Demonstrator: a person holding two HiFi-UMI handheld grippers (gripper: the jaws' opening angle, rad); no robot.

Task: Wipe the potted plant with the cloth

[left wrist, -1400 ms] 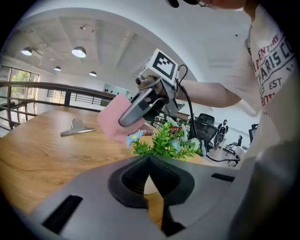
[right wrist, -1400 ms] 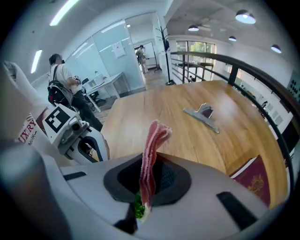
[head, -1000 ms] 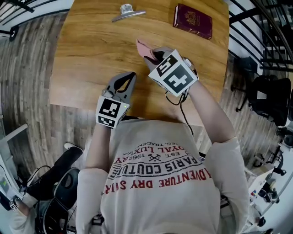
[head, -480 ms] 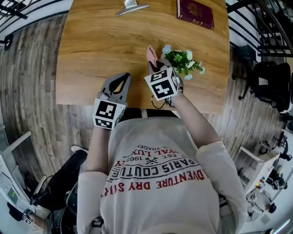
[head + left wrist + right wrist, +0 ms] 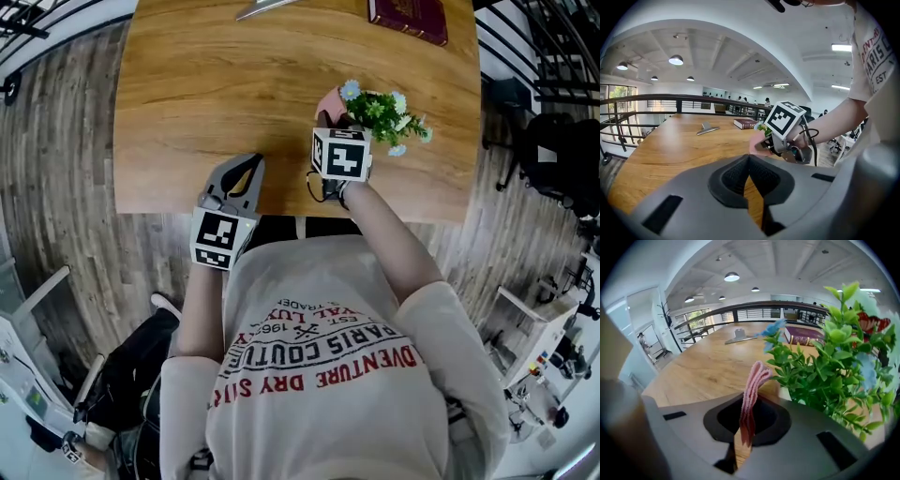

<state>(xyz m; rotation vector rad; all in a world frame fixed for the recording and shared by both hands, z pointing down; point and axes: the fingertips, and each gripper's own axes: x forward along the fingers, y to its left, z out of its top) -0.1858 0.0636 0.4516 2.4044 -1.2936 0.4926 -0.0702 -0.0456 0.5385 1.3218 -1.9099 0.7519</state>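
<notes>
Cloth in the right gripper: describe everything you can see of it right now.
The cloth is pink, soft-looking fabric, folded into several layers. The right gripper is shut on its lower part, so the folded edge stands upright past the jaws, its top curling slightly. It is held over the wooden table, just left of the green leaves of the potted plant; whether it touches them I cannot tell.

The head view looks steeply down over the surface point(image 5: 206, 94), while both gripper views sit low, close behind their jaws, facing across it, and all three share the potted plant point(image 5: 384, 112).
</notes>
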